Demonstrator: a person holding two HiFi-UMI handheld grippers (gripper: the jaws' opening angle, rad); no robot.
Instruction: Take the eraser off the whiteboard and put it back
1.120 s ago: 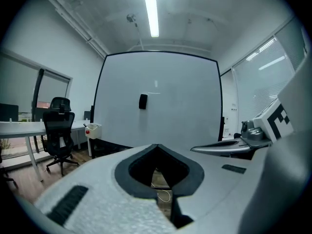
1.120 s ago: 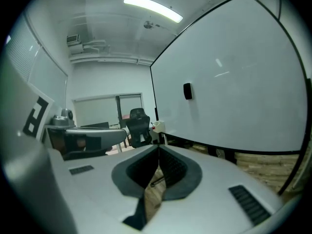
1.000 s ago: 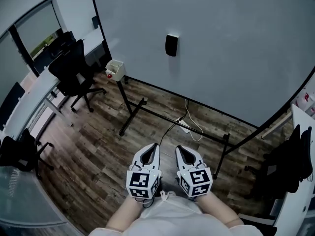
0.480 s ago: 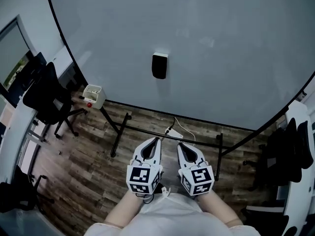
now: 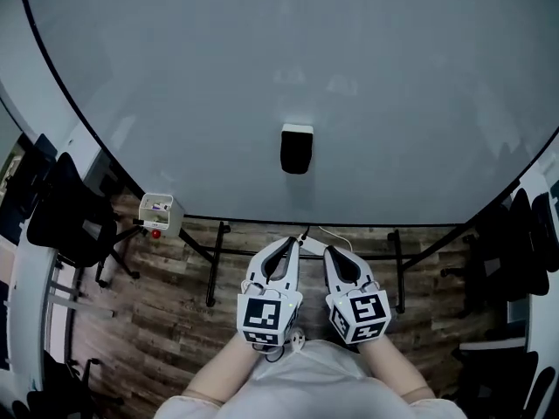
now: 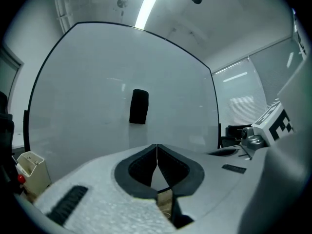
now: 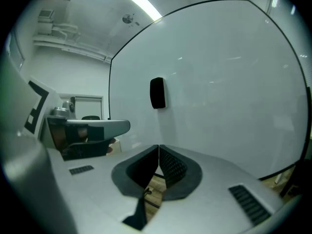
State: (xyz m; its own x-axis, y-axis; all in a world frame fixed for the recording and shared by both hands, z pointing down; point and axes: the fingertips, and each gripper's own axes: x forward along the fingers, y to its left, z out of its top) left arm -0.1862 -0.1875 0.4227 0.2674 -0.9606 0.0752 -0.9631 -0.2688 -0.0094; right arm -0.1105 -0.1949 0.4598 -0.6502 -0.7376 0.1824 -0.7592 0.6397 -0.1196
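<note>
A black eraser [image 5: 296, 148] clings upright to the big whiteboard [image 5: 367, 77], near its lower middle. In the left gripper view the eraser [image 6: 139, 106] hangs ahead, slightly left of the jaws; in the right gripper view the eraser [image 7: 157, 93] is straight ahead above them. My left gripper [image 5: 291, 242] and right gripper [image 5: 331, 251] sit side by side below the eraser, well short of the board. Both are shut with nothing between the pads: left gripper [image 6: 156, 146], right gripper [image 7: 159, 147].
The whiteboard stands on a black frame with feet [image 5: 213, 269] over a wood floor. A small white box with a red button [image 5: 158, 214] hangs at the board's lower left. Black office chairs [image 5: 65, 212] and desks flank it; a cable and power strip [image 5: 306, 234] lie underneath.
The view has swung so the whiteboard is now square in front and nearer. Both grippers moved forward toward the board together, still shut.
</note>
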